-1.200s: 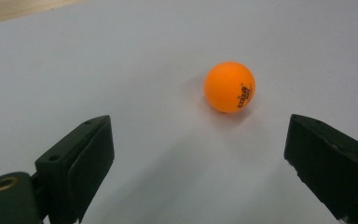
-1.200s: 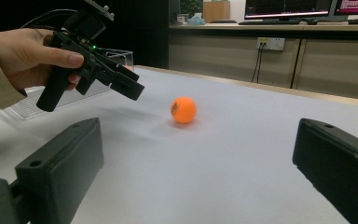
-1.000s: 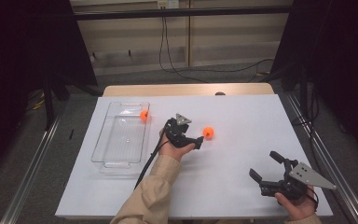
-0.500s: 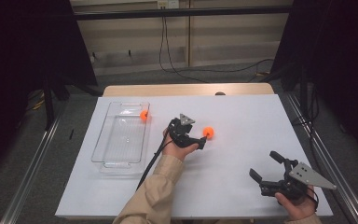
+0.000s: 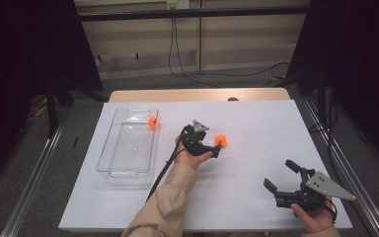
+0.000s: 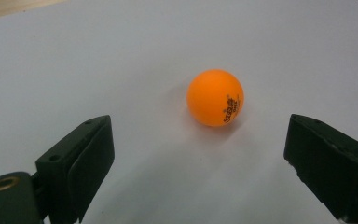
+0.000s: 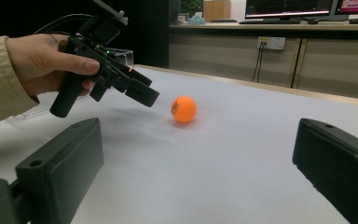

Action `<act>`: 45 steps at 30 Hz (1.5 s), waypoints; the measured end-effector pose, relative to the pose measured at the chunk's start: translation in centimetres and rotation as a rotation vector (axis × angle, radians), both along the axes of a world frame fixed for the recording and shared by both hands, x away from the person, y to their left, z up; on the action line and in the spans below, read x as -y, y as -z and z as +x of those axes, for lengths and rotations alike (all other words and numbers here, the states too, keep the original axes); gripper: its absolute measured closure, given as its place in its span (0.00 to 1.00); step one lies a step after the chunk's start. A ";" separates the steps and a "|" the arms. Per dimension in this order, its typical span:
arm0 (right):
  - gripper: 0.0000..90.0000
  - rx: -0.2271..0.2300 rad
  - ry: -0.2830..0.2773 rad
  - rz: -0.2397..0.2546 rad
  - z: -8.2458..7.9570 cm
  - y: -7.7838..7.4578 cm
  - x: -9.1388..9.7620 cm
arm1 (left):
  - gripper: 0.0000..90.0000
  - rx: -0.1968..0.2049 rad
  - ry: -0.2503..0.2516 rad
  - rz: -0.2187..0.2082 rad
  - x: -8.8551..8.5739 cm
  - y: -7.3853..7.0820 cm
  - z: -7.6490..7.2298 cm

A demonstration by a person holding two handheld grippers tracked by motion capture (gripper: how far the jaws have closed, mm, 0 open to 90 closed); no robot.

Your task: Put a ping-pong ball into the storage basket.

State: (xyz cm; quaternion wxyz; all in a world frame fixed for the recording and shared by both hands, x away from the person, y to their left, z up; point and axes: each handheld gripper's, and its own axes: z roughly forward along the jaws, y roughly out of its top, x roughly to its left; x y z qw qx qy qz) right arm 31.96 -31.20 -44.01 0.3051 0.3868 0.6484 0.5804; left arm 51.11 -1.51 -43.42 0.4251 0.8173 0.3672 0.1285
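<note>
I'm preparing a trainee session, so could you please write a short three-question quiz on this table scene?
1. True or false: the left hand-held gripper is shut on the orange ball on the sheet.
2. Where does the second orange ball lie?
A. in the clear tray
B. between the right hand-held gripper's jaws
C. on the floor
3. Fill in: the right hand-held gripper's jaws stand ____.

Key
1. False: its jaws are open, the ball just ahead, untouched.
2. A, at the tray's far right corner.
3. Open, nothing between them.
</note>
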 end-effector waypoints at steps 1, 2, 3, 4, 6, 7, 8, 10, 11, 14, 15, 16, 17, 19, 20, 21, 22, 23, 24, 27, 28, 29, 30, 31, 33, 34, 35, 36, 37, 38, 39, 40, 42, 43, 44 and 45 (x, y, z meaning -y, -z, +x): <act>0.01 -0.001 0.002 0.000 0.0 0.0 0.0 | 0.10 0.003 0.002 -0.001 0.0 0.0 0.0; 0.01 -0.001 -0.001 -0.005 0.0 0.0 0.0 | 0.10 0.000 0.006 0.018 0.0 -0.1 0.0; 0.01 0.000 -0.001 -0.005 0.0 0.0 0.0 | 0.10 0.000 0.010 0.014 0.0 -0.1 0.1; 0.01 0.000 0.000 -0.002 0.0 0.0 0.0 | 0.10 0.002 0.000 -0.008 0.2 -0.1 0.1; 0.01 -0.001 -0.004 -0.003 0.0 0.0 0.0 | 0.10 0.001 -0.006 -0.006 0.3 -0.1 0.1; 0.01 0.000 -0.001 -0.001 0.0 0.0 0.0 | 0.10 0.002 -0.010 -0.006 0.4 -0.1 0.1; 0.01 0.000 -0.001 0.001 0.0 0.0 0.0 | 0.10 0.005 -0.008 -0.005 0.5 -0.1 0.1; 0.01 -0.001 0.001 -0.001 0.0 0.0 0.0 | 0.10 0.007 -0.006 -0.009 0.6 0.0 0.1; 0.01 0.001 -0.002 -0.005 0.0 0.0 0.0 | 0.10 0.008 -0.005 -0.007 0.7 0.0 0.1; 0.01 0.003 0.001 -0.005 0.0 0.0 0.0 | 0.10 0.005 0.009 0.012 0.7 0.0 0.2; 0.01 0.003 0.001 -0.004 0.0 0.0 0.0 | 0.10 0.004 -0.006 -0.009 0.9 0.1 0.2; 0.01 -0.001 0.000 -0.003 0.0 0.0 0.0 | 0.10 0.006 -0.005 -0.011 0.9 0.1 0.2; 0.01 0.000 0.000 0.000 0.0 0.0 0.0 | 0.10 0.010 0.010 0.010 0.8 0.0 0.3; 0.01 0.000 -0.003 -0.004 0.0 0.0 0.0 | 0.10 0.007 0.002 -0.005 1.0 0.1 0.3; 0.01 -0.002 -0.002 -0.005 0.0 0.0 0.0 | 0.10 0.007 0.002 0.002 1.0 0.1 0.4; 0.01 -0.001 -0.002 -0.006 0.0 0.0 0.0 | 0.10 0.009 -0.004 -0.011 1.2 0.2 0.4; 0.01 0.001 -0.003 -0.006 0.0 0.0 0.0 | 0.10 0.009 0.004 0.004 1.1 0.2 0.4; 0.01 0.001 -0.002 -0.007 0.0 0.0 0.1 | 0.10 0.003 0.014 0.025 1.1 0.1 0.4; 0.01 0.001 -0.002 -0.007 0.0 0.0 0.1 | 0.10 0.009 0.014 0.008 1.2 0.2 0.4; 0.01 0.004 0.000 -0.006 0.0 0.0 0.1 | 0.10 0.009 0.012 0.003 1.4 0.3 0.4; 0.01 0.004 0.000 -0.006 0.0 0.0 0.1 | 0.10 0.011 0.021 -0.004 1.4 0.3 0.5; 0.01 0.004 0.000 -0.005 0.0 0.0 0.0 | 0.10 0.017 0.018 0.010 1.4 0.3 0.5; 0.01 0.004 0.000 -0.007 0.0 0.0 0.1 | 0.10 0.011 0.019 0.006 1.5 0.4 0.5; 0.01 0.006 0.000 -0.008 0.0 0.0 0.1 | 0.11 0.011 0.017 0.011 1.5 0.4 0.5; 0.01 0.004 0.002 -0.004 0.0 0.0 0.0 | 0.11 0.015 0.023 0.026 1.5 0.4 0.5; 0.01 0.005 0.001 -0.002 0.0 0.0 0.0 | 0.11 0.012 0.012 0.012 1.6 0.4 0.5; 0.01 0.004 0.001 -0.001 0.0 0.0 0.0 | 0.12 0.016 0.015 0.008 1.6 0.5 0.5; 0.01 0.004 0.000 0.000 0.0 0.0 0.0 | 0.12 0.017 0.023 0.012 1.6 0.5 0.5; 0.01 0.004 -0.002 0.002 0.0 0.0 0.0 | 0.13 0.016 0.038 0.023 1.5 0.5 0.6; 0.01 0.004 -0.001 0.003 0.0 0.0 0.0 | 0.14 0.022 0.023 0.010 1.7 0.6 0.5; 0.01 0.004 -0.001 0.002 0.0 0.0 0.0 | 0.14 0.019 0.030 0.022 1.7 0.6 0.6; 0.01 0.004 -0.002 0.001 0.0 0.0 0.0 | 0.14 0.015 0.032 0.028 1.6 0.6 0.6; 0.01 0.005 -0.001 0.002 0.0 0.0 0.1 | 0.15 0.014 0.021 0.008 1.8 0.7 0.6; 0.01 0.004 -0.001 0.001 0.0 0.0 0.1 | 0.15 0.016 0.026 0.020 1.8 0.6 0.6; 0.01 0.004 -0.002 0.001 0.0 0.0 0.1 | 0.15 0.020 0.038 0.025 1.7 0.6 0.6; 0.01 0.004 -0.002 0.001 0.0 0.0 0.1 | 0.17 0.023 0.037 0.023 1.8 0.7 0.6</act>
